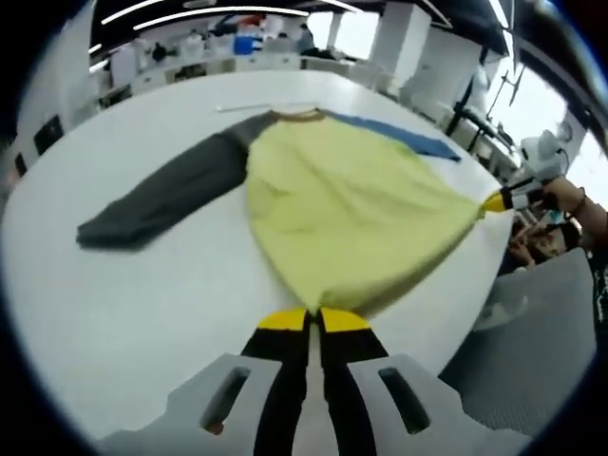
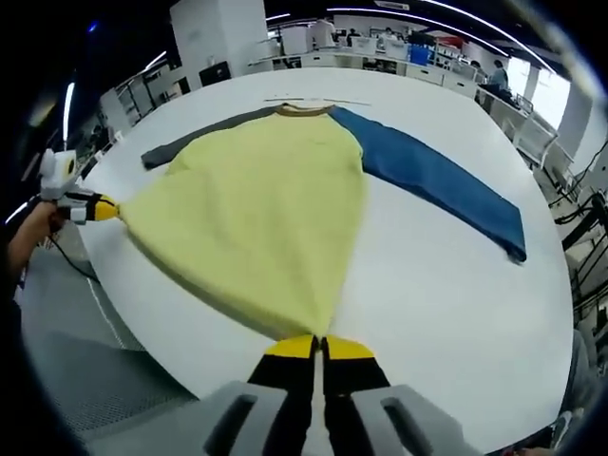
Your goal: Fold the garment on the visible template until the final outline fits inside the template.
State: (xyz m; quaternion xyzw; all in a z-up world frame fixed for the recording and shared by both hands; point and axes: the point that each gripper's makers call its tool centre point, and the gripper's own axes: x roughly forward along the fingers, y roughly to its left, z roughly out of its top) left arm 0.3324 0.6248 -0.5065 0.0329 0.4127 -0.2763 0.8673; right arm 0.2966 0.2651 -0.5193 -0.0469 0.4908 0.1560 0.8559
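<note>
A shirt with a yellow body point(image 1: 342, 209), a grey sleeve point(image 1: 161, 199) and a blue sleeve point(image 1: 399, 133) lies spread on the white table point(image 1: 142, 313). My left gripper point(image 1: 312, 318) is shut on one hem corner. My right gripper point(image 1: 494, 201) pinches the other hem corner at the table's edge, and the hem is stretched between them. In the right gripper view the yellow body point(image 2: 256, 209) fans out from my right gripper point(image 2: 318, 346), which is shut on the hem. My left gripper point(image 2: 103, 209) holds the far corner. A thin pale strip point(image 2: 313, 100) lies just beyond the collar.
The table edge point(image 2: 123, 323) runs close behind the hem, with grey floor point(image 2: 66, 361) below it. A person's hand point(image 1: 570, 195) holds the right gripper. Workbenches with equipment point(image 1: 237, 47) line the far side of the room.
</note>
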